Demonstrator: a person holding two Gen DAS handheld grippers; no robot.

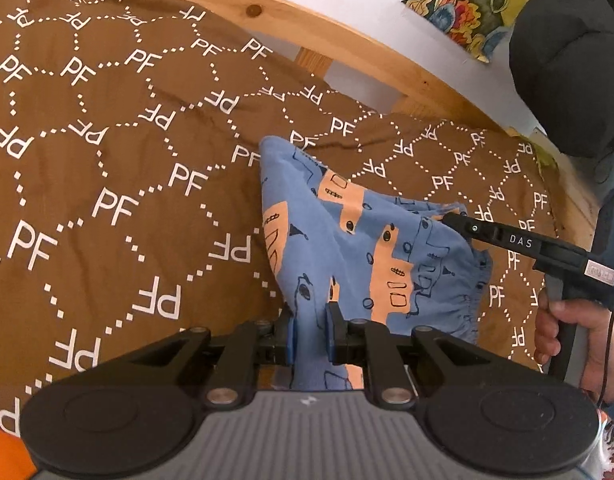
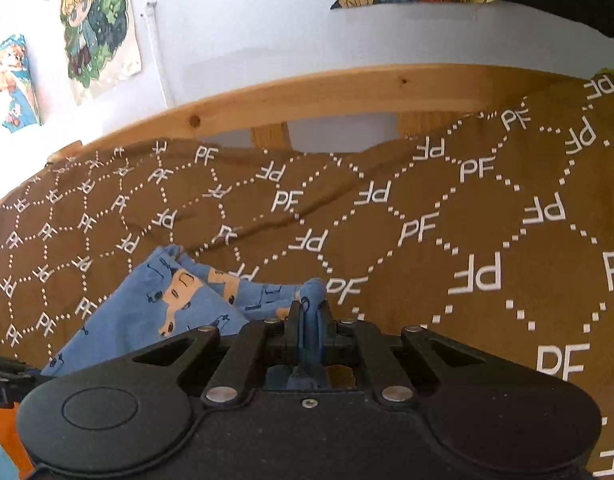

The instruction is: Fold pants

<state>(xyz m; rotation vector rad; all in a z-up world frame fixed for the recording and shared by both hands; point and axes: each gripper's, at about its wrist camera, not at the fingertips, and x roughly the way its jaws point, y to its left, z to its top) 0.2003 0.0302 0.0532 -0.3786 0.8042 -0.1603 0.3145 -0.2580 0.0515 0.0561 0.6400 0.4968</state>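
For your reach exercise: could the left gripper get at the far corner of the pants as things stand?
Probably not: the left gripper is shut on the pants, so it would have to let go first. The bedspread around that corner looks bare.

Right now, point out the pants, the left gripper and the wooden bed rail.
pants (image 1: 359, 248): left wrist view, middle of the blue fabric.
left gripper (image 1: 310, 330): left wrist view, between its fingertips.
wooden bed rail (image 2: 347, 92): right wrist view, top board.

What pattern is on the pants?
The pants are blue with orange patches and dark doodle drawings, clearest in the left wrist view.
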